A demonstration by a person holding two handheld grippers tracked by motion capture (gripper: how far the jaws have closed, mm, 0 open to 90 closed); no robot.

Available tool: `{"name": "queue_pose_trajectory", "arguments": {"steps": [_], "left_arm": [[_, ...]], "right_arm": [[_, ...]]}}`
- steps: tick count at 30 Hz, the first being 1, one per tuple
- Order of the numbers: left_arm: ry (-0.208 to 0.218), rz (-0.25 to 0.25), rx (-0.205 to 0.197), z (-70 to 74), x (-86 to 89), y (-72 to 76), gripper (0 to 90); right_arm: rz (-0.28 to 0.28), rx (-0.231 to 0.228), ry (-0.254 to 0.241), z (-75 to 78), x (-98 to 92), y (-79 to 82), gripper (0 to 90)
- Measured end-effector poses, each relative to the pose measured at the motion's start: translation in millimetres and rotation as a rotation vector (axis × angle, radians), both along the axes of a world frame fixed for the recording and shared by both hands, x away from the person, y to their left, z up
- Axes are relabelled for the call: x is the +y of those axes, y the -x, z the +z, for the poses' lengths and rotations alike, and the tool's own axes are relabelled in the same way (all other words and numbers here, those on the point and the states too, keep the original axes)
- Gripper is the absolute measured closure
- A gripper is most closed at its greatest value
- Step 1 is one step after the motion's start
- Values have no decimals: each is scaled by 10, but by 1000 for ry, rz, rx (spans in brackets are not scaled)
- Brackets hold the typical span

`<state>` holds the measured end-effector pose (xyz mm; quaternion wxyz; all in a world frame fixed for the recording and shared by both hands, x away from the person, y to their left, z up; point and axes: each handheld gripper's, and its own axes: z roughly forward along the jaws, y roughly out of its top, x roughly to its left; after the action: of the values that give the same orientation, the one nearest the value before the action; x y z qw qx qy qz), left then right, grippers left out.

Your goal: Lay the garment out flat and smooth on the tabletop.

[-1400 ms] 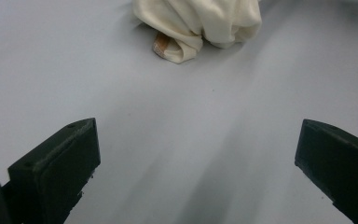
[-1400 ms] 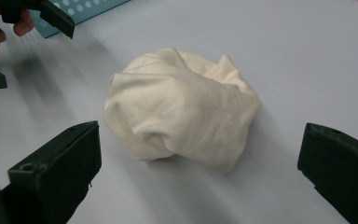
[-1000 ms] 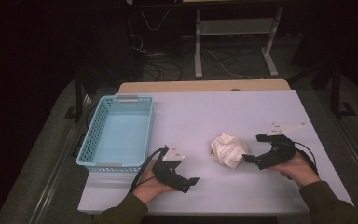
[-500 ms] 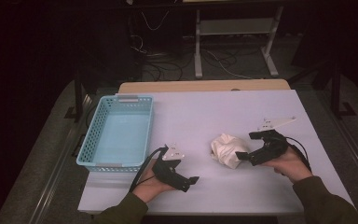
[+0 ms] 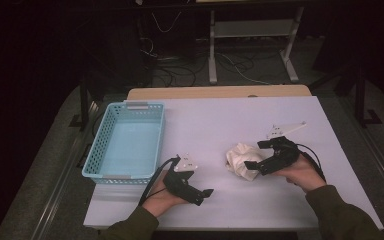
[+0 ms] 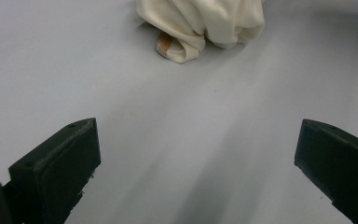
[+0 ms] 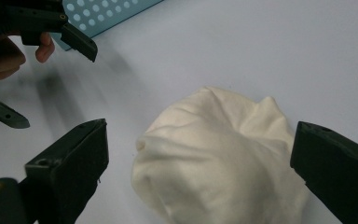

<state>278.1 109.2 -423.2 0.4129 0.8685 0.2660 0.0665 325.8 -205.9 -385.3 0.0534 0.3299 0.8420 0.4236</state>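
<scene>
- The cloth [image 5: 242, 160], a crumpled cream bundle, is seen lying on the white table [image 5: 220, 120], right of centre and well apart from the blue basket [image 5: 128, 142] at the left.
- The right gripper [image 5: 254, 165] is placed just beside the cloth on its right; in the right gripper view the bundle [image 7: 219, 158] is framed between the two jaws, which have just been closing a little but are held wide apart, with no pad pressed on the fabric.
- No clear long axis is shown by the bundle; it is judged a rounded heap, so any approach angle should serve.
- The right hand [image 5: 300, 172] is held low, its gripper pointed leftward at the cloth.
- The left gripper [image 5: 202, 192] is rested near the table's front edge, jaws apart and holding nothing, with the cloth [image 6: 203, 25] farther ahead of it.
- The right hand is thus the nearer one, and a short push leftward is judged to be needed before closing.
</scene>
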Motion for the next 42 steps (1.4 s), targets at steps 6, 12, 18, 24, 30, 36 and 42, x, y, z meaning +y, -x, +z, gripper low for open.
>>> {"name": "queue_pose_trajectory", "arguments": {"steps": [6,12,18,24,30,36,42], "left_arm": [[10,7,3,-2,0,-1,0],[12,7,3,-4,-6,2,0],[14,7,2,-5,-5,0,0],[-1,-5,0,1,-1,-3,0],[3,-4,-1,-2,-3,-2,0],[-3,-4,1,2,2,-2,0],[-4,-5,0,3,1,-2,0]], "right_arm": [[14,4,8,0,77,-25,113],[43,2,24,-12,166,-42,190],[62,-6,33,-7,207,-32,287],[82,-11,45,-13,224,-22,393],[99,-12,86,-58,282,-10,468],[102,-25,126,-103,308,-18,534],[91,-28,145,-130,290,-32,667]]}}
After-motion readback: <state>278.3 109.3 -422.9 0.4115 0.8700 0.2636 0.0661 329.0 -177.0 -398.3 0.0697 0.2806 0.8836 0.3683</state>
